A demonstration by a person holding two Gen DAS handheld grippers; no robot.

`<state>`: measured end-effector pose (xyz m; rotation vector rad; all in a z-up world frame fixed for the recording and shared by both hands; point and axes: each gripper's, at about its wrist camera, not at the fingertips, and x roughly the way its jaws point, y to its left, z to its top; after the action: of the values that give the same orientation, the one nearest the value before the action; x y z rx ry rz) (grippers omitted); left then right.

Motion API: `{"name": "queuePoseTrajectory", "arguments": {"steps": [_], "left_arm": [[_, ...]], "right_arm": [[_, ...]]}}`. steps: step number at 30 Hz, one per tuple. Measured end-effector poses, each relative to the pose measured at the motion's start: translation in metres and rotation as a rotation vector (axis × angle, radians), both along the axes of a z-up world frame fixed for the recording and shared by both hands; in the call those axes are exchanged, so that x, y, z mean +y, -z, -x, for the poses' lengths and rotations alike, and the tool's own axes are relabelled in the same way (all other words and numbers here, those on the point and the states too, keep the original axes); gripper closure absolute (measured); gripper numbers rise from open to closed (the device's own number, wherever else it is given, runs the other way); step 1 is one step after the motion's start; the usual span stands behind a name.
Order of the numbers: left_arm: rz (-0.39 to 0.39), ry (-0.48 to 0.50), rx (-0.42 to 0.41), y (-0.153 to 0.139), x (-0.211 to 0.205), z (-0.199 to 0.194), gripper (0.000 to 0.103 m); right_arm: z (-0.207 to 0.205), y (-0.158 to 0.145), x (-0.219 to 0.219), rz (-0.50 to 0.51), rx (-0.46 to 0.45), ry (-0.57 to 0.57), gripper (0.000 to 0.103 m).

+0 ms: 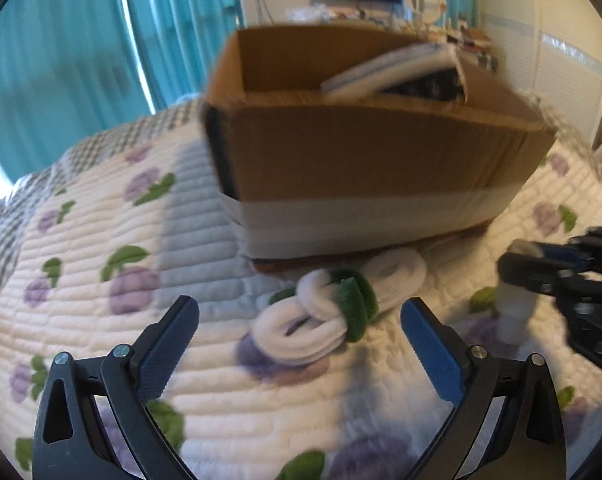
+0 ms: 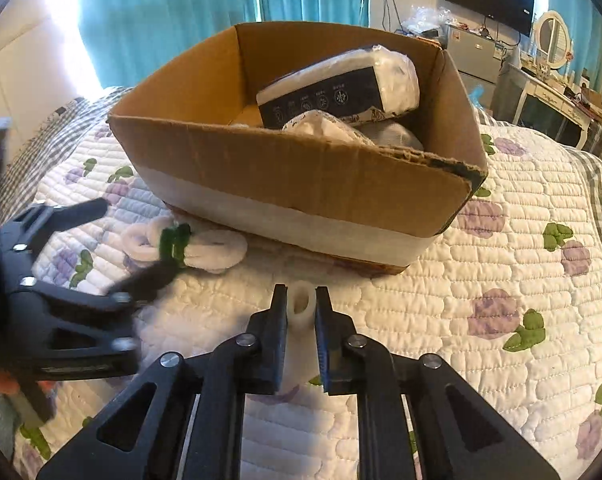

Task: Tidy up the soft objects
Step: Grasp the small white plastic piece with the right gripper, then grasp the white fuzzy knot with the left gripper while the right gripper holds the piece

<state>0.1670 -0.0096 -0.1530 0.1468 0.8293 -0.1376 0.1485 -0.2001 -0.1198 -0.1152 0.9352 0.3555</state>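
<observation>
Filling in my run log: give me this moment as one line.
left gripper: open, nearing white-green bundle | right gripper: shut on white tube | cardboard box: open, holds packets

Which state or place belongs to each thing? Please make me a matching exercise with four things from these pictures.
Things:
1. white foam tube
2. white rope bundle with green ties
3. plastic-wrapped package
4. left gripper

States or places:
A. inside the cardboard box
B. open, empty
C. clamped in the right gripper
D. lying on the quilt before the box

Pairs: 1-C, 2-D, 3-A, 4-B
</observation>
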Motion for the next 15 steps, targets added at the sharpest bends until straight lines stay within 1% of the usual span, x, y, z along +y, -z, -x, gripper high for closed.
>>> {"name": "queuePoseTrajectory", "arguments": {"steps": [1,2,3,4,6,7,9,12,15], "left_arm": [[-0.012,0.002,0.009,0.005,-0.002,-0.004,0.013],[-0.018,0.004,0.017,0.010,-0.003,-0.007,0.025],[-0.009,0.015,0.043,0.016,-0.004,-0.012,0.037],[-0.003,0.023,0.065,0.021,-0.004,-0.014,0.040],[0.004,0.037,0.065,0.021,-0.003,-0.013,0.055],[0.014,0.044,0.061,0.019,-0.002,-0.012,0.056],[0.029,0.053,0.060,0.015,0.001,-0.008,0.065],[0.054,0.061,0.060,0.008,0.005,0.001,0.069],[0.064,0.056,0.051,-0.002,0.009,0.014,0.071]], "right_arm": [[-0.004,-0.003,0.005,-0.004,0.007,-0.002,0.093],[-0.004,-0.005,-0.002,-0.009,0.008,-0.002,0.093],[-0.004,-0.005,-0.005,-0.016,0.014,-0.006,0.093],[-0.005,-0.006,-0.004,-0.023,0.013,-0.008,0.093],[-0.003,-0.009,-0.006,-0.030,0.009,-0.011,0.094],[-0.002,-0.010,-0.010,-0.034,0.007,-0.013,0.094],[0.000,-0.012,-0.011,-0.034,0.004,-0.014,0.094],[0.008,-0.018,-0.009,-0.031,-0.005,-0.014,0.094],[0.020,-0.031,-0.013,-0.041,-0.022,-0.013,0.094]]}}
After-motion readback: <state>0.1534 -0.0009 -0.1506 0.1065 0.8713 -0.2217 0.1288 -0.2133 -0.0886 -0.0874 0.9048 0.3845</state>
